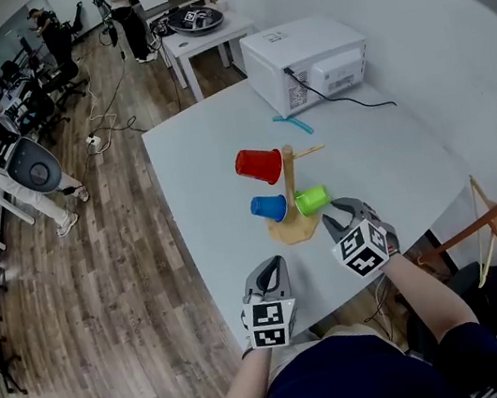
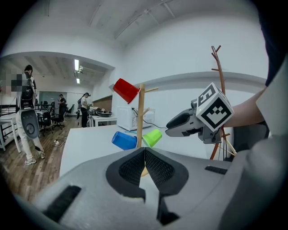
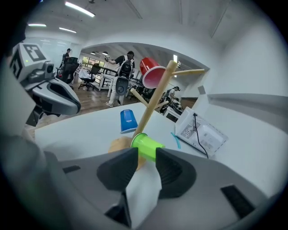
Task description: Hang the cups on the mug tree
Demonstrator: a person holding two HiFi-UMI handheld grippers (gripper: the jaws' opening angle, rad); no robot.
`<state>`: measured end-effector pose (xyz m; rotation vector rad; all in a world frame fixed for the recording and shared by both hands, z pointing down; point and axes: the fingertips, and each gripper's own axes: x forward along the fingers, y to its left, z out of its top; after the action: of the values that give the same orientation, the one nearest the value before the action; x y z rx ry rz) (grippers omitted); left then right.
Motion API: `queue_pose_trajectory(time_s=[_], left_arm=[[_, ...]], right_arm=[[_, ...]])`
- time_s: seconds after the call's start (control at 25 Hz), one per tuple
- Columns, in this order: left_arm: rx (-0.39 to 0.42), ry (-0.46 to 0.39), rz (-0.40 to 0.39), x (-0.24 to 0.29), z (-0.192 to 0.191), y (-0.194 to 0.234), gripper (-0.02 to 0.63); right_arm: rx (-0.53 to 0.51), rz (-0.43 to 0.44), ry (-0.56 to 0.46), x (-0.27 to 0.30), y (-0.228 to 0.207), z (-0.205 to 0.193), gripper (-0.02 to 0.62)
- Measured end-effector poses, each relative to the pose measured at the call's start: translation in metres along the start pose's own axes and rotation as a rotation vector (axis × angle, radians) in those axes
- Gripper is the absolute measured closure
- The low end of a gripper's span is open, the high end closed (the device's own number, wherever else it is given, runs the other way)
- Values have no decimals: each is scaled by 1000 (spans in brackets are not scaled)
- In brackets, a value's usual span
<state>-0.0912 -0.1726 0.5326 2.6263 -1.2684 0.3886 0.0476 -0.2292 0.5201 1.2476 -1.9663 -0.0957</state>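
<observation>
A white table (image 1: 221,207) seen from above, with a wooden mug tree (image 1: 291,186) standing near its front edge. Three plastic cups hang on the tree's pegs, each lying sideways with its mouth turned toward the trunk. The red cup (image 1: 259,165) is on an upper peg. The blue cup (image 1: 269,207) and the green cup (image 1: 311,199) sit lower, on opposite sides of the trunk. The insides of the cups cannot be seen.

The right gripper (image 1: 333,221) points at the green cup from just in front of it. Its fingers are parted and grasp nothing (its own camera frames the cup in the gap between their tips, but the other views show it clear of them). The left gripper (image 1: 274,265) rests near the table's front edge, well apart from the tree, with fingers clenched together and empty.

A white box-shaped appliance (image 1: 306,64) sits at the table's far end.
</observation>
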Motion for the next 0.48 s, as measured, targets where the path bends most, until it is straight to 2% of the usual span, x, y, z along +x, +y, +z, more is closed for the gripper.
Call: queue_pose_trajectory(time_s=[0.24, 0.48], left_arm=[[3, 2, 12, 3, 3, -5, 586], [-7, 5, 22, 4, 6, -13, 586]], right_arm=[[78, -6, -50, -12, 1, 1, 518], [195, 9, -101, -29, -4, 2, 545]])
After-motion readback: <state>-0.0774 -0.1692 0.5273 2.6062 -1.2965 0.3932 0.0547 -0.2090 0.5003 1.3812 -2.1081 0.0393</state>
